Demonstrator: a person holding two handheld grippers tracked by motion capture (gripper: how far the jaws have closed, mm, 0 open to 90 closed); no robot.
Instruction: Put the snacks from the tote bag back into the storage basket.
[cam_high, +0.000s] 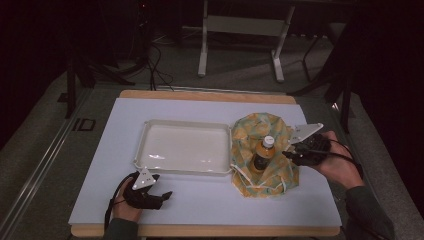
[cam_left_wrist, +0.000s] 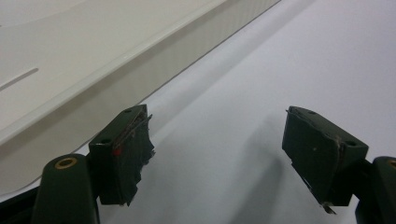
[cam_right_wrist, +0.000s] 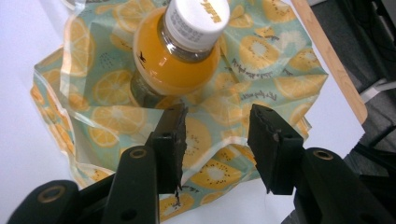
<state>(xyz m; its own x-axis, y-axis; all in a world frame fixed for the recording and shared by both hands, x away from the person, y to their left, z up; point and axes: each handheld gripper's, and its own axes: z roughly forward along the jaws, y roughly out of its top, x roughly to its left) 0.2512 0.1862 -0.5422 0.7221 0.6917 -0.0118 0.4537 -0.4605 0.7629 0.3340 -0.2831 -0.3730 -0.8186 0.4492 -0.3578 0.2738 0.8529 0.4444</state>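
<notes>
Nearest the camera, the left gripper (cam_high: 161, 196) rests released on the white surface (cam_high: 210, 200) beside an empty tray (cam_high: 150, 131). Its partner, the right gripper (cam_high: 289, 156), fingers parted, reaches a fruit-print bag (cam_right_wrist: 224, 116) around an upright juice bottle (cam_high: 263, 151); nothing appears moved yet.

Bare table (cam_high: 210, 197) lies open along the near edge; tray (cam_high: 145, 131) and bottle (cam_high: 263, 152) block the middle.

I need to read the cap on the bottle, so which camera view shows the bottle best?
The right gripper view: the bottle sits close, its white cap and orange contents clear, just beyond the open right claw. The high view shows it small, standing in the fruit-print bag. The left gripper view faces the tray and table instead.
</notes>
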